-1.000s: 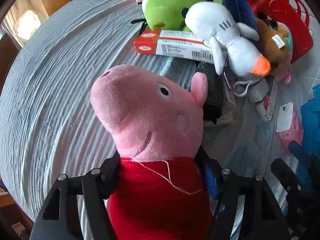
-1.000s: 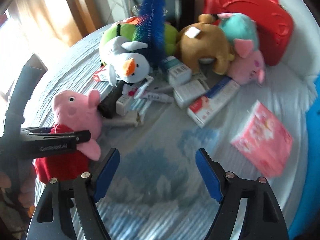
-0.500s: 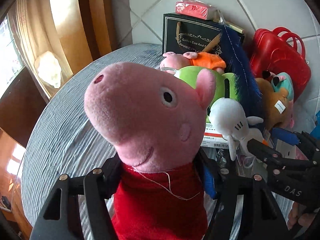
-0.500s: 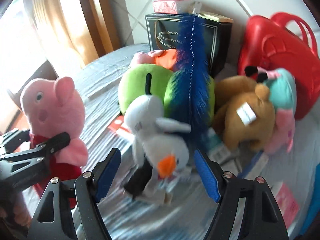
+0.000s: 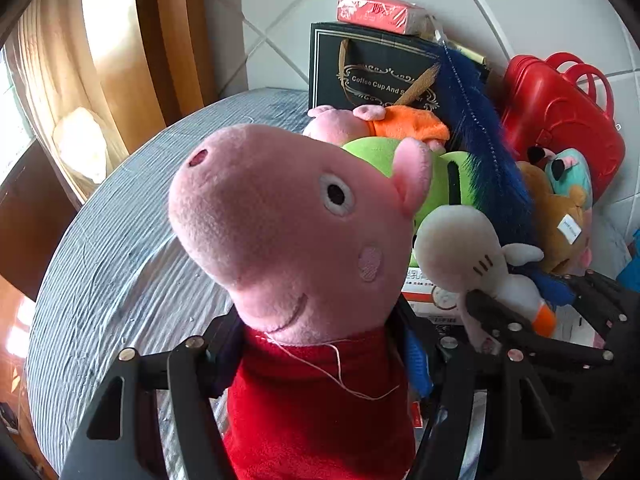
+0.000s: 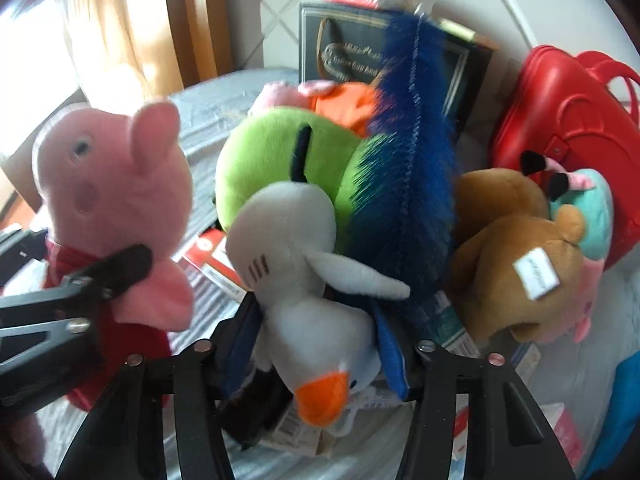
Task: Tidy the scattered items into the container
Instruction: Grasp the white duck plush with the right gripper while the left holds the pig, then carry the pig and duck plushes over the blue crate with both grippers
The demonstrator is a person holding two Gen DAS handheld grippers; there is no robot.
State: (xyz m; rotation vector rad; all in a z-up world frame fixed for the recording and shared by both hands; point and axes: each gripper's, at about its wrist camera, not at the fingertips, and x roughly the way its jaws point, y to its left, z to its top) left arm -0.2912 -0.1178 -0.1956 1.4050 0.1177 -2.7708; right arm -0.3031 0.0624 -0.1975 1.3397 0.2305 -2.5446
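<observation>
Closest in the left wrist view, the left hand-held gripper (image 5: 320, 364) is clamped on the red body of a pink pig plush (image 5: 288, 220), whose head rises straight ahead of its fingers and blocks much of the scene; the toy's lower body is cut off at the bottom edge. Just to its right, the right hand-held gripper (image 6: 316, 344) is closing its jaws around a white bird plush (image 6: 304, 280) with an orange beak, the blue pads at the toy's sides; whether they press on it yet is hard to tell through the motion blur. Under the bird lie small boxes and a dark object, mostly hidden. Beyond both grippers, on the grey ribbed surface (image 5: 120, 248), sit a green plush (image 6: 280, 152), a blue feathery duster (image 6: 412, 184) and, to the right, a brown plush (image 6: 516, 256) with a white tag, partly covering a teal-and-pink toy. Farthest off, against the tiled wall, stand a dark gift bag (image 5: 376, 76) with a red packet on top and a red carry case (image 5: 560, 120), its right side cut off.
</observation>
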